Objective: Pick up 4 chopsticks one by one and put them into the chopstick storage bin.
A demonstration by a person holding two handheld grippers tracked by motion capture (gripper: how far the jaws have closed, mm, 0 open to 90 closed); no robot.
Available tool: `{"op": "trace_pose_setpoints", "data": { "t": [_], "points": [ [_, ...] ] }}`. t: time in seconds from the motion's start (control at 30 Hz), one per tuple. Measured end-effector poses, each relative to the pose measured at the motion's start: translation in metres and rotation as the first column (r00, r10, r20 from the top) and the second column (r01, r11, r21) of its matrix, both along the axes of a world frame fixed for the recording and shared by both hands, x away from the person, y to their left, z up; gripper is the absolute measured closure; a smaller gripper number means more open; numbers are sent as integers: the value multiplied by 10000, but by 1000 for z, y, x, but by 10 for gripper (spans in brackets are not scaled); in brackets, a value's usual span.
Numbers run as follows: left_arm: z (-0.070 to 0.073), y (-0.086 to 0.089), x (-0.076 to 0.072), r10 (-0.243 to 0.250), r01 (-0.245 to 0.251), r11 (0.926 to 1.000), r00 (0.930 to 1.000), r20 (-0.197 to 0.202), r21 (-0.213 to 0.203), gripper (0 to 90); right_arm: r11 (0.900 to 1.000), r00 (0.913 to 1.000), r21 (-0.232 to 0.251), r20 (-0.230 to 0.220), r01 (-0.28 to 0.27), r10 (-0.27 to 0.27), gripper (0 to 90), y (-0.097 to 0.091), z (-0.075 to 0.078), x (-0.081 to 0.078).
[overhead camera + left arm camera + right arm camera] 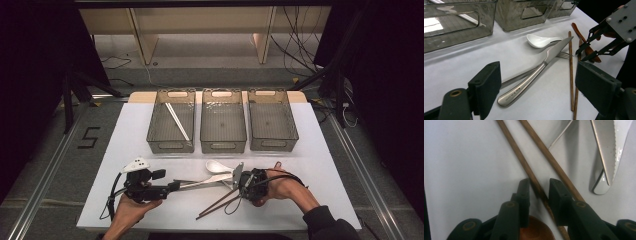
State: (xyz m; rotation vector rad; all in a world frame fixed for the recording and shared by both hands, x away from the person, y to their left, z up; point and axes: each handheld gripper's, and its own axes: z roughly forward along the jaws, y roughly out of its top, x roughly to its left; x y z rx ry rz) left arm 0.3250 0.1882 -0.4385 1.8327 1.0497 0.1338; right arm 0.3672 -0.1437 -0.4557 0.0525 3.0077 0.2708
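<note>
The right gripper [537, 192] is low over the counter [150, 200], and its own body hides part of a brown spoon [534, 232] under it. One brown chopstick [524, 162] lies between its tips, which are close together with a small gap each side, not pressing. A second chopstick [549, 157] runs just past one tip. The hand [282, 187] reaches in sideways from the right. The left gripper [536, 90] is wide open and holds nothing. A knife [536, 70] and fork [564, 55] lie in front of it, with a white spoon [539, 41] farther ahead.
</note>
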Motion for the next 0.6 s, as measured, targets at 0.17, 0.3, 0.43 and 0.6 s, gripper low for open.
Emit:
{"op": "trace_pose_setpoints", "data": {
  "t": [0.17, 0.3, 0.43, 0.6],
  "points": [
    [0, 0, 0, -80, 80, 9999, 10000, 20, 87, 207, 9973, 9976, -303, 156, -664, 669, 770, 5, 0, -2],
    [0, 0, 0, -71, 71, 9999, 10000, 16, 82, 207, 9927, 9935, -478, 183, -1111, 1120, 792, 6, 0, -3],
    [0, -1, 1, -67, 67, 9999, 10000, 2, 101, 207, 9891, 9902, -533, 183, -1370, 1381, 817, 6, 0, -5],
    [0, -1, 1, -80, 80, 9999, 10000, -6, 100, 207, 9839, 9850, -533, 161, -1708, 1719, 849, 6, 0, -5]
  ]
}}
